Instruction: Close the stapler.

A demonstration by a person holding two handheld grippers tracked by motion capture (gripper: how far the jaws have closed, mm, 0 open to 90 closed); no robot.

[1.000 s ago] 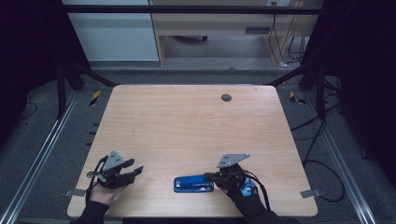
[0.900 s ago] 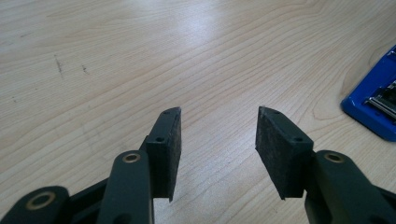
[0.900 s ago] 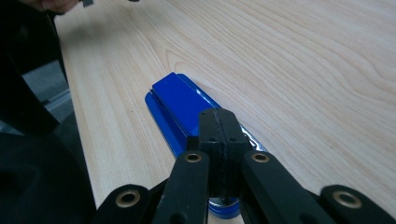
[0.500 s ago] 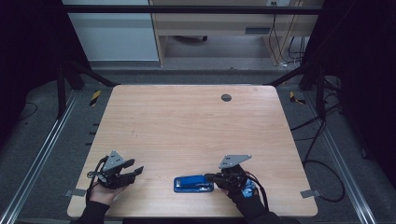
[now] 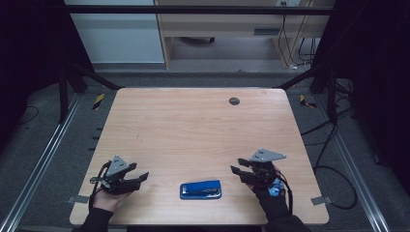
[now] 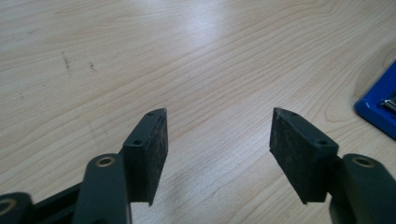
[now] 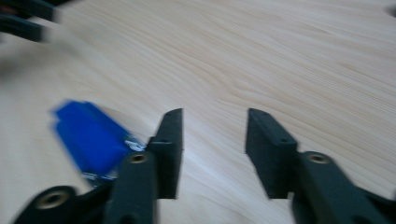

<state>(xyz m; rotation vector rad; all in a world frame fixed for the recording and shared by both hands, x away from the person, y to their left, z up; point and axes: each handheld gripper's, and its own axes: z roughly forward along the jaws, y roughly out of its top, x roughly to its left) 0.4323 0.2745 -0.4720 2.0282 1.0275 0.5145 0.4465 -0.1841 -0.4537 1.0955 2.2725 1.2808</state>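
Observation:
A blue stapler (image 5: 200, 189) lies flat near the front edge of the wooden table (image 5: 193, 130), between my two hands. My right gripper (image 5: 237, 170) hovers a short way to its right, apart from it. Its jaws have just been opening and stand open with nothing between them. In the right gripper view the stapler (image 7: 91, 135) lies blurred to the left of the right gripper (image 7: 215, 126). My left gripper (image 5: 143, 177) rests at the front left, pointing toward the stapler. Its jaws have just been opening too, and the left gripper (image 6: 219, 126) holds only bare wood between them; the stapler's corner (image 6: 379, 109) shows at the right edge.
A small dark round hole (image 5: 234, 101) sits near the table's far edge. Metal frame rails (image 5: 43, 159) run along the left side, and cables (image 5: 333, 169) lie on the floor to the right. My other gripper (image 7: 23, 18) shows far off in the right gripper view.
My right gripper has drawn back to the right from the stapler's end and its jaws have opened. The stapler stays where it lay. The left hand has kept its place, jaws slightly wider.

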